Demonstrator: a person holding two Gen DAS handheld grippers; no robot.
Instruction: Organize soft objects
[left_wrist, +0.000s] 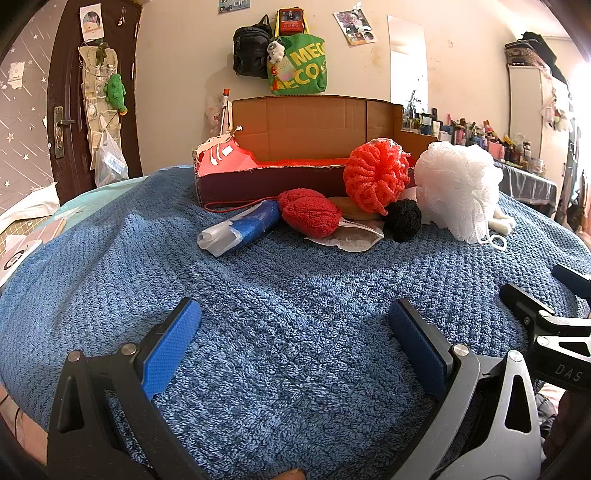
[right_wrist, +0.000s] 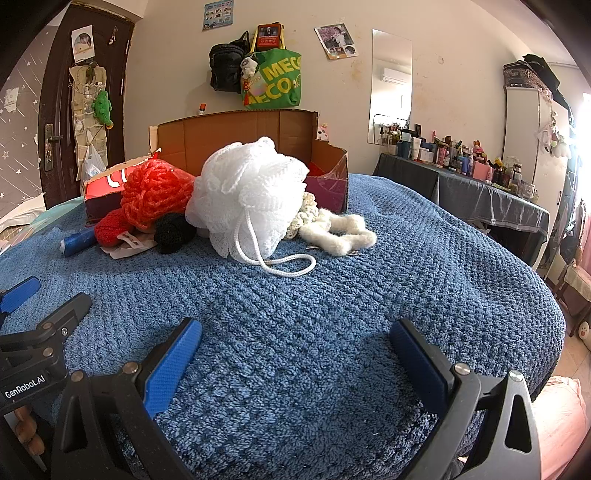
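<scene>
Blue towel across the bed, green "MECO" tote on the wall, soft pile by the cardboard box, white mesh pouf against orange pouf, "GenRobot.AI" on left gripper, "DAS" on right gripper, both spread wide, empty, hovering over towel.

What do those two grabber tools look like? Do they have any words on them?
Each grabber has a black frame with triangle-shaped holes, silver round bolts, and two flat fingers with bumpy blue pads. The left gripper shows its blue pads up close. The right gripper looks the same. From the side, one body reads "GenRobot.AI" in white, the other "DAS".
</scene>
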